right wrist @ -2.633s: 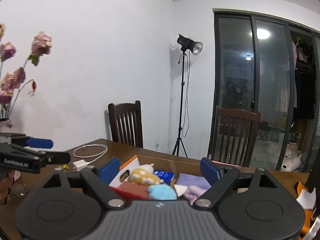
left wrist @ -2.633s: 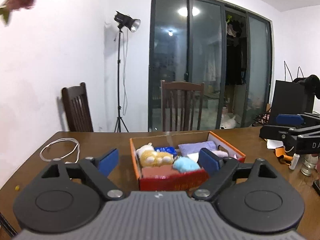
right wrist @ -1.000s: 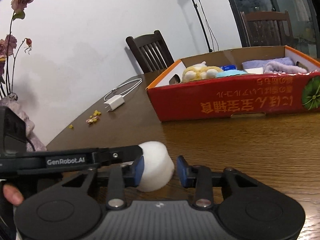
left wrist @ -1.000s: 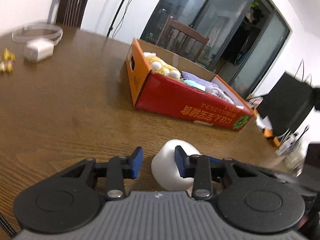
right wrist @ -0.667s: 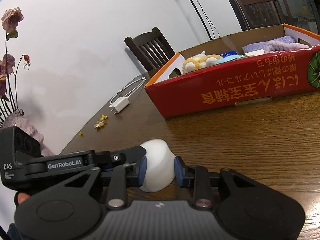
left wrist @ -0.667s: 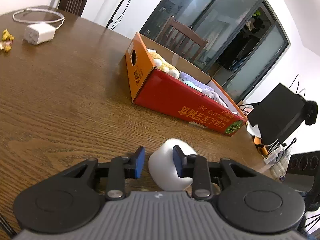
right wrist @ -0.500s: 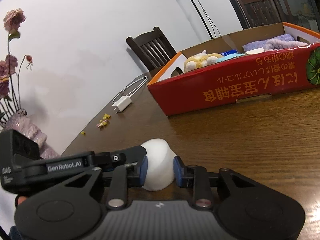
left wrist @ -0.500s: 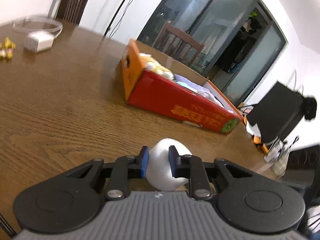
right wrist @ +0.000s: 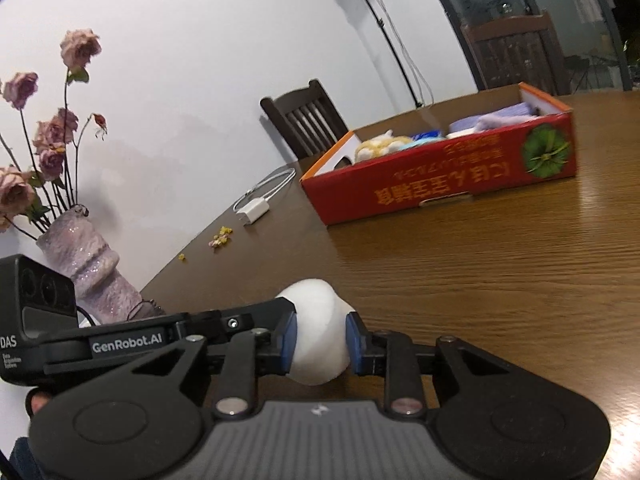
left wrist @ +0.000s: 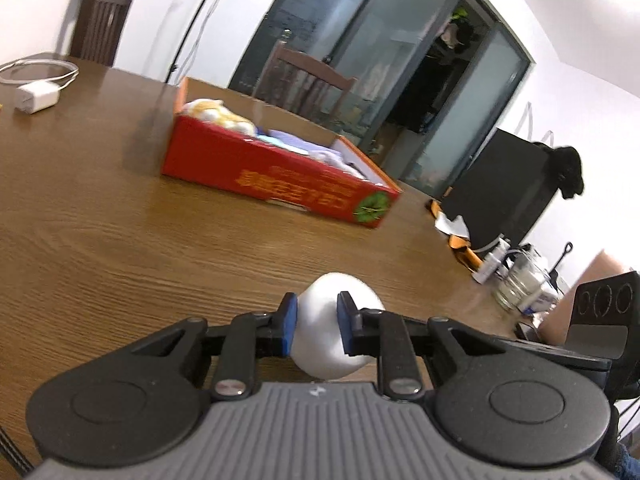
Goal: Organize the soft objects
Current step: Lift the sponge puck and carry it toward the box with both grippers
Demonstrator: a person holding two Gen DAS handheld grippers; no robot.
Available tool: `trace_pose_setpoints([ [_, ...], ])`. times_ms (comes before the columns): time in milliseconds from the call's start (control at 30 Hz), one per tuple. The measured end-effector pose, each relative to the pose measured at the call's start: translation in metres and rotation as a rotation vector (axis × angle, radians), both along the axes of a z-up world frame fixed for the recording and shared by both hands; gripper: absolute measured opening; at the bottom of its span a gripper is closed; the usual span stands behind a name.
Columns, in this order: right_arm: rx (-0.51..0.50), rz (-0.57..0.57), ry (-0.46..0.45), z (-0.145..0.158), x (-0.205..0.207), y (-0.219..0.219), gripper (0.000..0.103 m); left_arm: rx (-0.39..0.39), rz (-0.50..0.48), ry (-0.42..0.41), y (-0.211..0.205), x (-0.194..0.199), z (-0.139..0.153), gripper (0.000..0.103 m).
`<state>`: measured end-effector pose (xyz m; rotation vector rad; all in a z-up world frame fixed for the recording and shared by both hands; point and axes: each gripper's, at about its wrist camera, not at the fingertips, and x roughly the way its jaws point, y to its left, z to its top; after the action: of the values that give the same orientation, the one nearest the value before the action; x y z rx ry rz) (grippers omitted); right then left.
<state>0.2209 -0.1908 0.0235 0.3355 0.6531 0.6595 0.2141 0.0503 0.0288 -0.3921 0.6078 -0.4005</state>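
A soft white foam ball (left wrist: 334,328) sits low over the wooden table, and both grippers pinch it from opposite sides. My left gripper (left wrist: 316,330) is shut on it, its blue pads pressing the ball's sides. My right gripper (right wrist: 320,342) is shut on the same ball (right wrist: 316,340), and the left gripper's black body (right wrist: 120,344) reaches in from the left. A red cardboard box (left wrist: 276,172) farther back holds a yellow plush toy (left wrist: 218,114) and purple and blue soft items; it also shows in the right wrist view (right wrist: 444,176).
A white charger with cable (left wrist: 36,96) lies far left on the table. A purple vase with dried roses (right wrist: 84,256) stands at the left edge. Jars and small bottles (left wrist: 516,284), a black bag (left wrist: 508,184) and wooden chairs (left wrist: 304,80) stand to the right and behind.
Both grippers came down from above the box to the white ball and closed on it. Over the last second the jaws tightened and the views swung sideways, the box shifting in frame.
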Motion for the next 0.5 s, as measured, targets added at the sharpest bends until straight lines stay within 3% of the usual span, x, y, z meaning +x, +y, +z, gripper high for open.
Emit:
trace_pose_setpoints([
  [300,0.046,-0.063,-0.04,0.009,-0.004,-0.043,0.026,0.027,-0.035,-0.039,-0.041,0.012,0.017,0.021],
  [500,0.038,-0.097,-0.096,0.03,0.033,-0.06,0.026,0.067,-0.092,-0.105,-0.064,0.064,0.048,0.021],
])
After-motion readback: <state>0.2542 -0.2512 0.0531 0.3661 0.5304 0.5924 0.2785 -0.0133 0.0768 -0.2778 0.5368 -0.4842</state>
